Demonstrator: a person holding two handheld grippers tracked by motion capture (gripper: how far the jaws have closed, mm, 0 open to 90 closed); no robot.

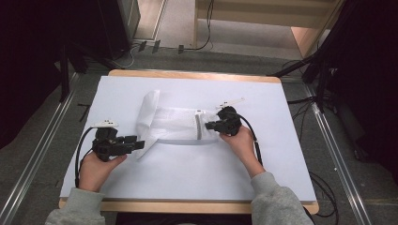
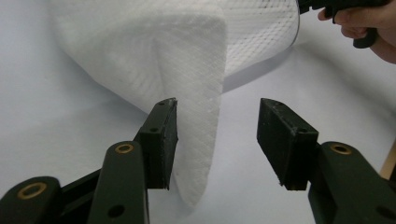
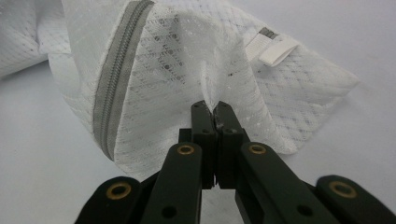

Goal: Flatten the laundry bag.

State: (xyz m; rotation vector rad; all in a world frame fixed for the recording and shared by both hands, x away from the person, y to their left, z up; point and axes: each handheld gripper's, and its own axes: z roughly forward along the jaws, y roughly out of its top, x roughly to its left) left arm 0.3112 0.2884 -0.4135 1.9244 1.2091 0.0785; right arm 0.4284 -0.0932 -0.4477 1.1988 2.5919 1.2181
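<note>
Here, my right claw (image 3: 214,108) is clamped tight on a pinched fold of the white mesh laundry bag (image 1: 174,123), the two black jaws pressed together with the netting caught between their tips. The bag lies near the middle of the white-covered wooden desk (image 1: 187,173), spread from left to right. Its grey zipper (image 3: 119,74) runs down the fabric to the left of my right claw in the right gripper view, and a small white sewn label (image 3: 276,48) sits at the bag's far edge, up and to the right of the pinch.

My left claw (image 2: 217,140) stands wide open and grips nothing. In the left gripper view a rounded, folded corner of the bag hangs down between the two jaws, lying close against the left jaw and well clear of the right one; whether it touches the left pad I cannot tell. In the high view my left claw (image 1: 136,142) points rightward, its tips just at the bag's lower-left corner, while my right claw (image 1: 209,125) holds the bag's right end. Grey sleeves (image 1: 277,201) cover both of my forearms at the near edge of the desk.
</note>
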